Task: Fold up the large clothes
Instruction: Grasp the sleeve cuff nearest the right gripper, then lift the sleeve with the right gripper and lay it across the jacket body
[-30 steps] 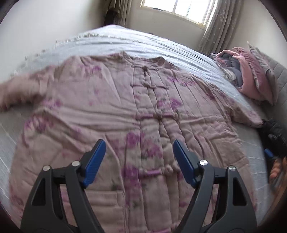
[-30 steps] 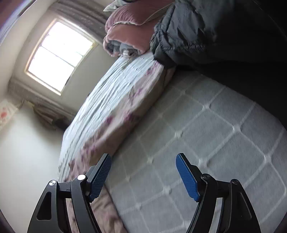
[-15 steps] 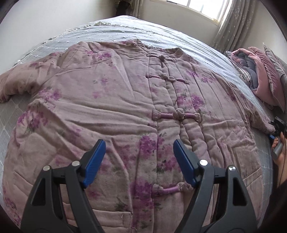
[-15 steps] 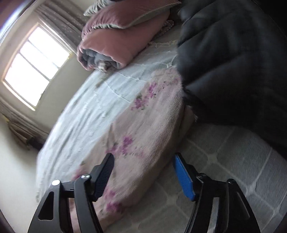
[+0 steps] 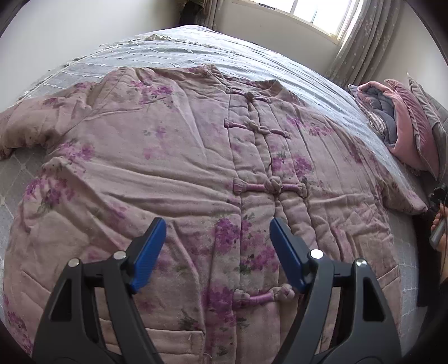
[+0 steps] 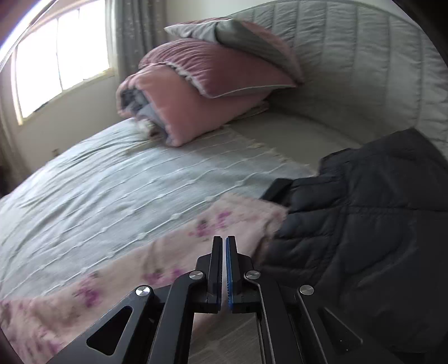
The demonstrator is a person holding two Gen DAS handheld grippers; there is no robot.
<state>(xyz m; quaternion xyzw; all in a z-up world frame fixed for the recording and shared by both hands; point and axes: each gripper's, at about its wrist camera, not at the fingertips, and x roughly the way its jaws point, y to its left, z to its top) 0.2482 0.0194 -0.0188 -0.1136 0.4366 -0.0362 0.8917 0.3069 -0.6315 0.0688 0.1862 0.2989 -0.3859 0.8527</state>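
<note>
A large pink quilted coat [image 5: 182, 173] with purple flowers and knot buttons lies spread flat, front up, on the bed. My left gripper [image 5: 218, 246] is open and empty, hovering above the coat's lower front near the button strip. In the right wrist view, the coat's sleeve [image 6: 173, 252] lies across the bed toward a black padded jacket [image 6: 364, 238]. My right gripper [image 6: 224, 240] is shut, its tips right at the sleeve near the cuff; I cannot tell whether cloth is pinched between the pads.
The bed has a pale blue-grey cover [image 5: 224, 53] and a padded grey headboard [image 6: 364, 56]. Folded pink bedding and pillows [image 6: 201, 92] are stacked by the headboard, also in the left wrist view [image 5: 403, 123]. A window with curtains [image 5: 336, 16] is behind the bed.
My right gripper has swung round level over the sleeve end and closed from wide open to shut. My left gripper has moved forward and lower over the coat, still open.
</note>
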